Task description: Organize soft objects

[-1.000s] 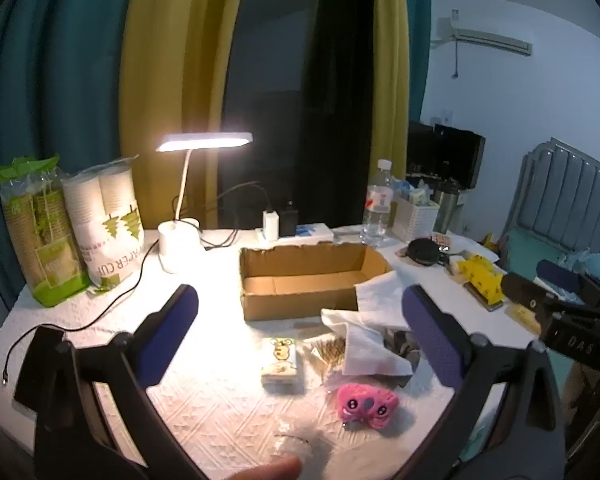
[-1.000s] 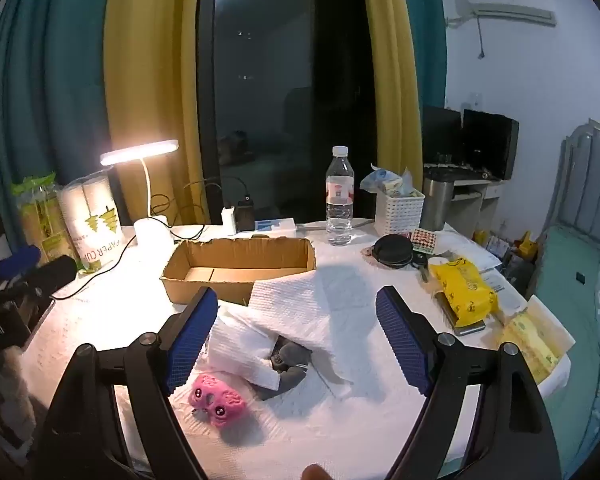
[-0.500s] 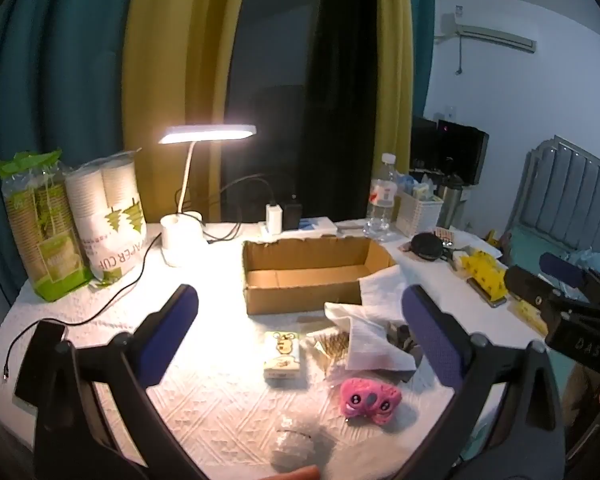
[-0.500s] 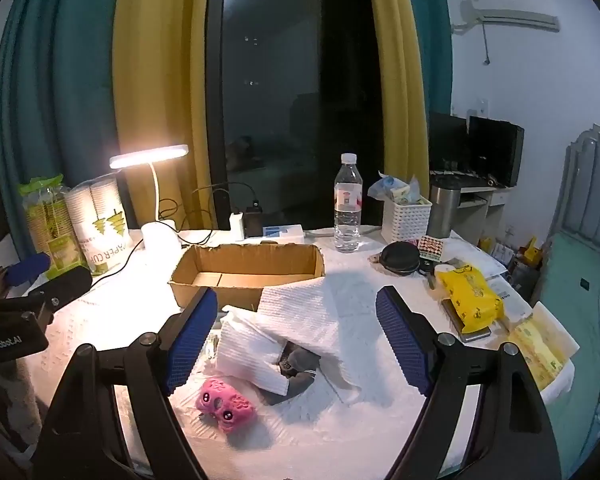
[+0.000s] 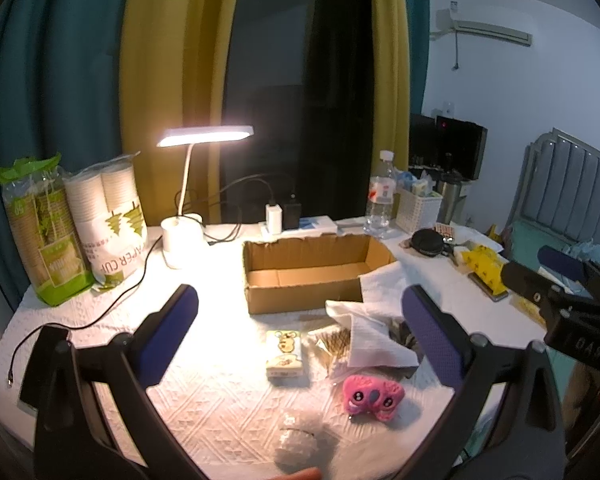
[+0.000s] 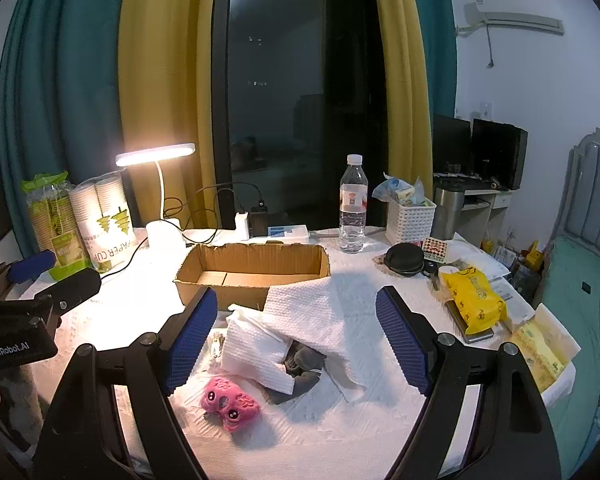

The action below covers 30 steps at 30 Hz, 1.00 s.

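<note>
Both grippers, left [image 5: 300, 336] and right [image 6: 296, 336], hover spread wide and empty above the worktop [image 6: 380, 412]. The pink toy [image 6: 231, 398] lies near its front edge, long axis left-right, eyes facing the cameras, well short of the box [image 6: 252, 276].

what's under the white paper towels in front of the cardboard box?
A dark grey soft object pokes out from under the paper towels, near the pink plush toy. Most of it is covered, so what it is can't be told.

A home bedroom: a padded bed headboard [image 6: 592, 184] off to the right, curtains [image 6: 156, 80] ahead, air conditioner [image 6: 512, 20] on the wall.
</note>
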### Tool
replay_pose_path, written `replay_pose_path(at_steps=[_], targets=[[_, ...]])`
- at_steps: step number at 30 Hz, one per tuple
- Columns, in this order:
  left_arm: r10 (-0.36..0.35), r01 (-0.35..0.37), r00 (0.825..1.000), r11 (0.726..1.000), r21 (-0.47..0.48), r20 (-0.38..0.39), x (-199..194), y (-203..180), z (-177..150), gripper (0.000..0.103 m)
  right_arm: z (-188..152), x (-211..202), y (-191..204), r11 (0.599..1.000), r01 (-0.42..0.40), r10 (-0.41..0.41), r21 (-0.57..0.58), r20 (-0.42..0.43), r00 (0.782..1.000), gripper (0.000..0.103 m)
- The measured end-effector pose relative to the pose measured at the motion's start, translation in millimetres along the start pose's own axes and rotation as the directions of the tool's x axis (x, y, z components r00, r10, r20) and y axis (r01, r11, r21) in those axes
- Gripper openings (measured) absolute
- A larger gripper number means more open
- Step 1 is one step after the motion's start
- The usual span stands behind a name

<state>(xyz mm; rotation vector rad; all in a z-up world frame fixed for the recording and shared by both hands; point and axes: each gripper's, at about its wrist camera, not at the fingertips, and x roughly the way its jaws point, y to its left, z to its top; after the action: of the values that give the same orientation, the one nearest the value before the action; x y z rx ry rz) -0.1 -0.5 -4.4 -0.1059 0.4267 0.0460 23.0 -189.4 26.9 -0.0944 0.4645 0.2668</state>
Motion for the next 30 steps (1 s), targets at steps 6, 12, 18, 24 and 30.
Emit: replay_pose_path(at_steps=[6,12,18,24,30], targets=[[-0.001,0.001,1.0,1.0,0.001,-0.001,0.2,-0.6,0.5,0.102,1.1,-0.2,1.1,1.0,-0.003,0.003,0.0,0.002,1.0,0.084],[0.0,0.0,1.0,1.0,0.001,0.0,0.1,-0.8,0.0,0.102,1.1,-0.4,1.5,1.0,-0.003,0.003,-0.001,0.002,1.0,0.084],[0.0,0.0,1.0,1.0,0.002,0.0,0.2,-1.0,-0.2,0.102,0.3,-0.7,1.3,1.0,-0.001,0.001,0.0,0.003,1.0,0.084],[-0.002,0.002,1.0,1.0,0.007,0.001,-0.7,-1.8,0.8,0.102,-1.7,-1.2,0.6,1.0,-0.005,0.005,-0.001,0.003,1.0,0.084],[-0.003,0.003,1.0,1.0,0.003,-0.001,-0.9,-2.6,1.7,0.102,-2.2,-0.8,-0.2,1.0,-0.011,0.011,-0.004,0.001,1.0,0.084]])
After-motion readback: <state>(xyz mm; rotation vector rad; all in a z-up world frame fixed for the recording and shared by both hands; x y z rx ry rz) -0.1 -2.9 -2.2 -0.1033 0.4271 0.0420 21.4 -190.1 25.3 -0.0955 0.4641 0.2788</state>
